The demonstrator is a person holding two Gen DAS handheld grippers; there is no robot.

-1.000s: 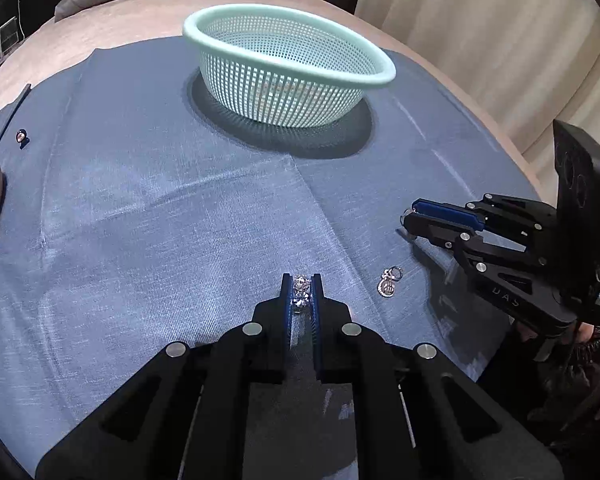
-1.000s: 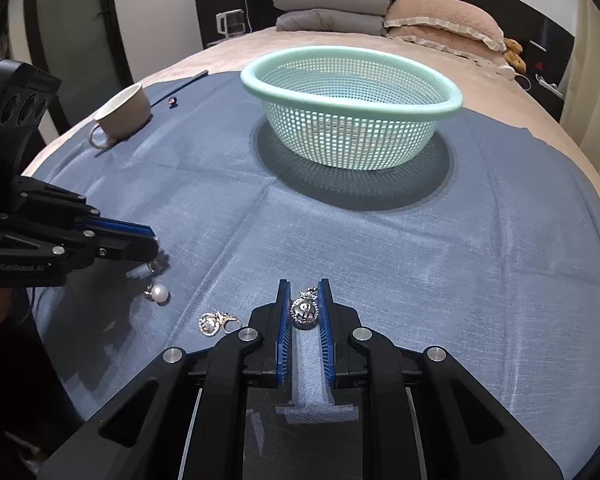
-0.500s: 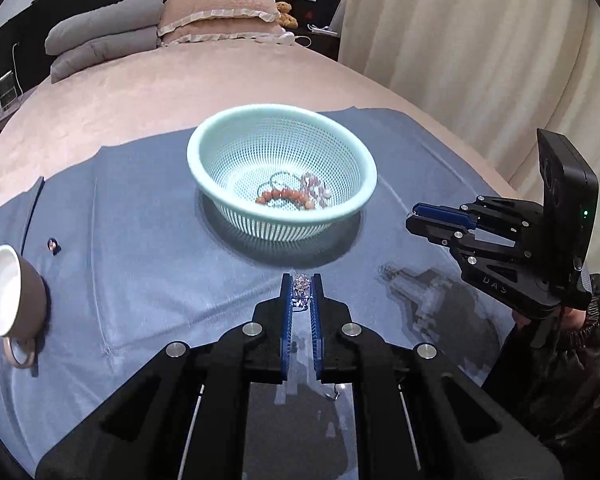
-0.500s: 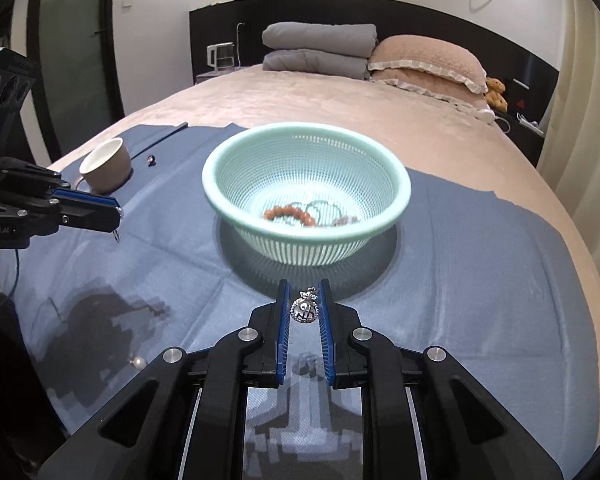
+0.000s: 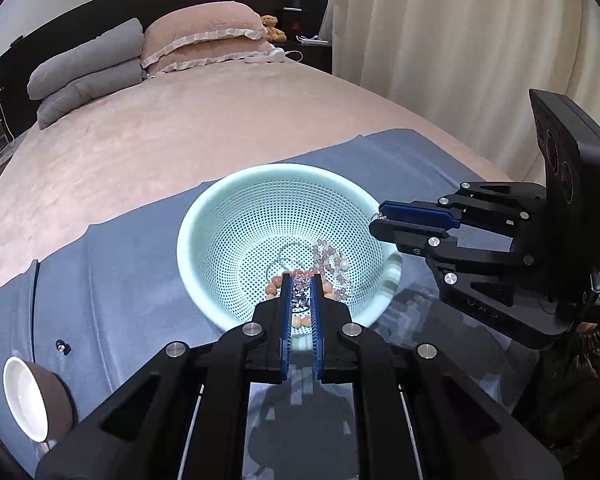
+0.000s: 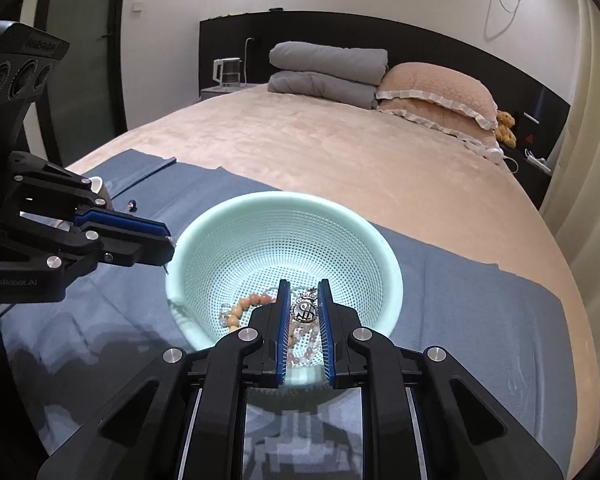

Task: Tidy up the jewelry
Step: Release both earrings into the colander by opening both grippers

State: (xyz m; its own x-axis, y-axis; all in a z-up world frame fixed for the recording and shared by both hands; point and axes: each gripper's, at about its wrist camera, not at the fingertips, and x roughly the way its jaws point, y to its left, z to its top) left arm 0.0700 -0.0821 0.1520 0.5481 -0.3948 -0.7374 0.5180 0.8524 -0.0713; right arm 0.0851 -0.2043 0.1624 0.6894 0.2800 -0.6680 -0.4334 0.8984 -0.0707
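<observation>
Mint-green plastic mesh forms the basket [image 5: 228,216] that sits on a blue cloth [image 5: 112,280] spread across the foot of a beige bed [image 5: 180,128]; every place below is given from this basket. Inside it, on the bottom, lie a strand of orange beads [image 6: 249,305], a string of pale pink beads [image 5: 332,264] and a thin wire hoop [image 5: 286,254].

Above the near rim, over the basket's hollow, the left gripper [image 5: 300,296] is clenched on a small sparkling silver trinket [image 5: 300,294], pinched between its blue pads. At the basket's right rim in the left wrist view, the right gripper [image 6: 304,312] is likewise clamped on a round silver pendant [image 6: 305,311] with a curled emblem on its face, held over the basket's inside. Neither piece touches the basket.

Left of the basket, well apart on the cloth, stands a brown cup [image 5: 36,404] with a white inside, and between cup and basket lies a tiny dark stud [image 5: 61,346]. Beyond the basket, at the head of the bed, grey folded pillows [image 6: 328,72] are stacked beside peach frilled pillows [image 6: 436,96], with a small teddy bear [image 6: 505,126] next to them.
</observation>
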